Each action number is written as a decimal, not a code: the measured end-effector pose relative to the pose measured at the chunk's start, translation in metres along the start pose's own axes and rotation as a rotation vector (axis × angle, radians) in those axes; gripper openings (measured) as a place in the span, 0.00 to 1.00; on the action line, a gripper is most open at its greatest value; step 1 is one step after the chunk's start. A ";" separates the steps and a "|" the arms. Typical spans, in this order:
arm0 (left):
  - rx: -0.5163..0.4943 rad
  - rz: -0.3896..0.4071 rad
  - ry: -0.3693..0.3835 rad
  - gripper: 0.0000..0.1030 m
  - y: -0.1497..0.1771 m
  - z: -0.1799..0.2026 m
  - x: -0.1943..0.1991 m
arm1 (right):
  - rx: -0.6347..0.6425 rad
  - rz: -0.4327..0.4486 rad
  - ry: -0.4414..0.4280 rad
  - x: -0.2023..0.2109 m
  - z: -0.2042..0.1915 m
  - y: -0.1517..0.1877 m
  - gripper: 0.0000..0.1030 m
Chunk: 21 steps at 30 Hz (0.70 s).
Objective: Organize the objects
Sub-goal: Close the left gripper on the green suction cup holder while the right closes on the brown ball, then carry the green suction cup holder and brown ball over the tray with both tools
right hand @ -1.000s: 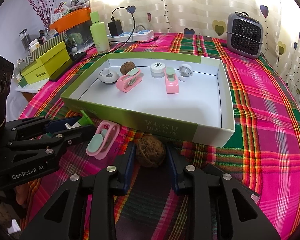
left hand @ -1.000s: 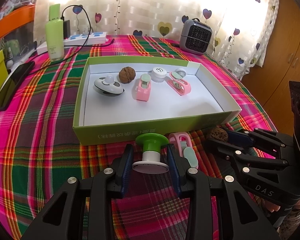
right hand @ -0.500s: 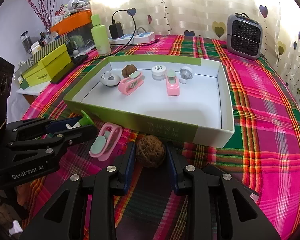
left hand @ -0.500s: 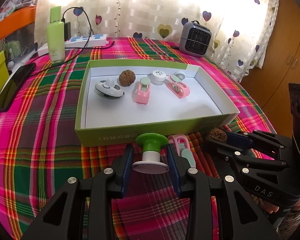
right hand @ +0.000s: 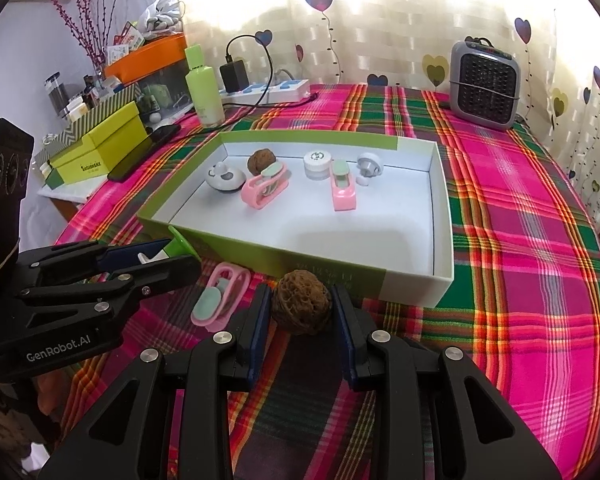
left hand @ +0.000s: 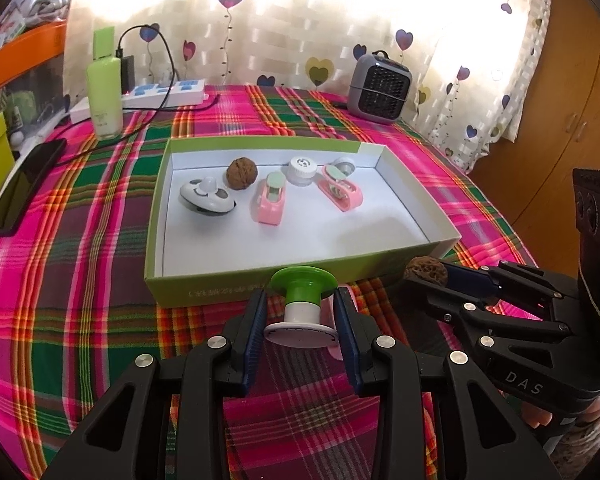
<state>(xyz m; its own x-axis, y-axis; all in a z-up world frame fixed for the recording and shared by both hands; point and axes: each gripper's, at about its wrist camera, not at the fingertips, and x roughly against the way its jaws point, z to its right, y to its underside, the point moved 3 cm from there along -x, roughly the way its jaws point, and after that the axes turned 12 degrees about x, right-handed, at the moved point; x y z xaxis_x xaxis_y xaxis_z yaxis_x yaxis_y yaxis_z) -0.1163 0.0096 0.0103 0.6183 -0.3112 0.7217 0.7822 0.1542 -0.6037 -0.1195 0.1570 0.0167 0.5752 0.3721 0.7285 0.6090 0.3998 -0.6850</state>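
Observation:
My left gripper (left hand: 300, 316) is shut on a white knob with a green top (left hand: 303, 284), held just in front of the green-and-white box (left hand: 220, 290). My right gripper (right hand: 300, 304) is shut on a wrinkled walnut (right hand: 300, 310) near the box's front wall (right hand: 340, 272). A pink clip with a mint pad (right hand: 220, 300) lies on the plaid cloth between the two grippers. Inside the box sit another walnut (left hand: 242, 174), a white spinner-like piece (left hand: 206, 198), two pink clips (left hand: 270, 200) (left hand: 340, 192), a white cap (left hand: 302, 168) and a silvery knob (left hand: 345, 165).
A green lotion bottle (left hand: 105, 96), a power strip with charger (left hand: 164, 94) and a small grey heater (left hand: 380, 84) stand at the table's back. A black phone (left hand: 20, 184) lies at the left edge beside yellow-green boxes (right hand: 100, 144). A wooden cabinet (left hand: 560, 120) is at the right.
Both views have drifted slightly, so the box sits a little lower in them. Both grips are unchanged, and the pink clip has not moved.

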 end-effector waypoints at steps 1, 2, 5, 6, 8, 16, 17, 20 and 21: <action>-0.003 0.002 -0.001 0.31 0.000 0.001 0.000 | 0.001 0.002 0.001 0.001 0.000 -0.001 0.30; -0.004 0.003 0.000 0.31 -0.001 0.002 0.000 | 0.001 0.004 0.001 0.001 0.001 -0.001 0.30; -0.010 0.008 0.000 0.31 -0.003 0.005 0.001 | 0.005 0.009 0.005 0.003 0.001 -0.004 0.30; -0.012 0.010 0.002 0.31 -0.004 0.005 0.002 | 0.006 0.012 0.006 0.004 0.002 -0.006 0.30; -0.017 0.016 0.003 0.31 -0.007 0.007 0.002 | 0.010 0.019 0.009 0.005 0.003 -0.008 0.30; -0.022 0.025 0.020 0.31 -0.020 0.015 -0.002 | 0.011 0.033 0.029 0.009 0.014 -0.020 0.30; -0.019 0.025 0.023 0.31 -0.021 0.016 -0.002 | 0.009 0.035 0.030 0.009 0.016 -0.021 0.30; -0.026 0.026 0.023 0.31 -0.024 0.018 -0.005 | -0.002 0.038 0.034 0.008 0.021 -0.024 0.30; -0.028 0.025 0.025 0.31 -0.025 0.019 -0.006 | -0.004 0.038 0.035 0.008 0.023 -0.025 0.30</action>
<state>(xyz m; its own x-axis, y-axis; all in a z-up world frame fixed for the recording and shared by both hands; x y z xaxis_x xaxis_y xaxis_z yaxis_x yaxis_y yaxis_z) -0.1381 0.0260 0.0275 0.6350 -0.3312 0.6979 0.7641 0.1361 -0.6306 -0.1427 0.1695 0.0397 0.6167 0.3577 0.7012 0.5885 0.3821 -0.7125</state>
